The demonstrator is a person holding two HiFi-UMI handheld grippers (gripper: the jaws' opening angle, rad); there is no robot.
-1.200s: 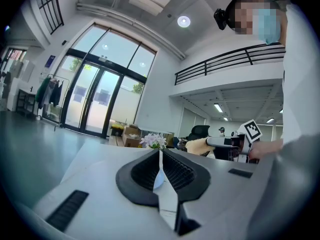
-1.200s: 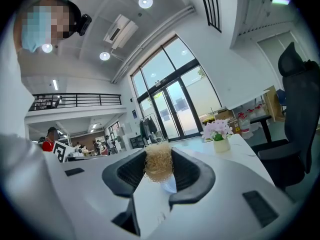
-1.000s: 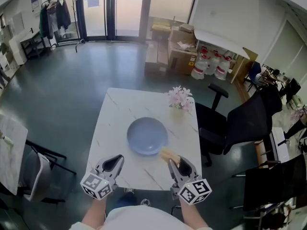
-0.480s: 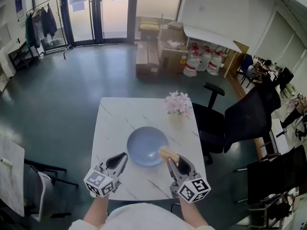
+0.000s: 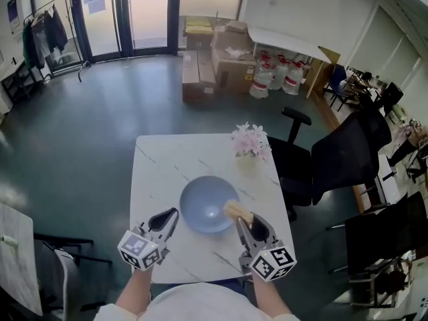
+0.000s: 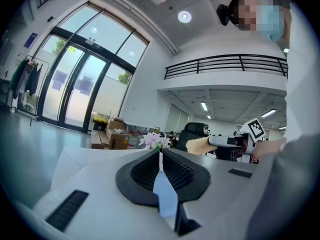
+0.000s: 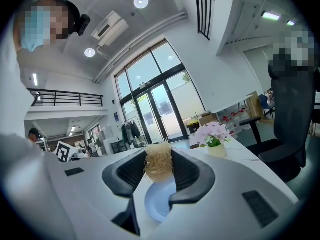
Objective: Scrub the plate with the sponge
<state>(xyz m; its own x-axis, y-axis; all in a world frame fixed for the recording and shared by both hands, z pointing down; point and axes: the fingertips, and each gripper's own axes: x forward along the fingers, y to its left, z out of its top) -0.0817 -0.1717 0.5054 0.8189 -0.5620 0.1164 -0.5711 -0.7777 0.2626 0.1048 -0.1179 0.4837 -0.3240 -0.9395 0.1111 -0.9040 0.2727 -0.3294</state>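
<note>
A blue-grey plate (image 5: 207, 203) lies in the middle of the white marble table (image 5: 155, 172). My right gripper (image 5: 245, 221) is shut on a tan fibrous sponge (image 5: 236, 211), which hangs over the plate's near right rim. In the right gripper view the sponge (image 7: 158, 166) sits clamped between the jaws, with the plate (image 7: 160, 200) below them. My left gripper (image 5: 171, 215) is shut and empty, just left of the plate's near edge. From the left gripper view its jaws (image 6: 160, 154) meet with nothing between them, and the sponge (image 6: 199, 145) shows off to the right.
A small pot of pink flowers (image 5: 250, 141) stands at the table's far right corner. Black office chairs (image 5: 321, 166) crowd the table's right side. Cardboard boxes (image 5: 227, 59) and jugs sit on the floor beyond.
Both grippers have moved forward toward the plate. The sponge now reaches over the plate's near right rim; a second ago it was short of it.
</note>
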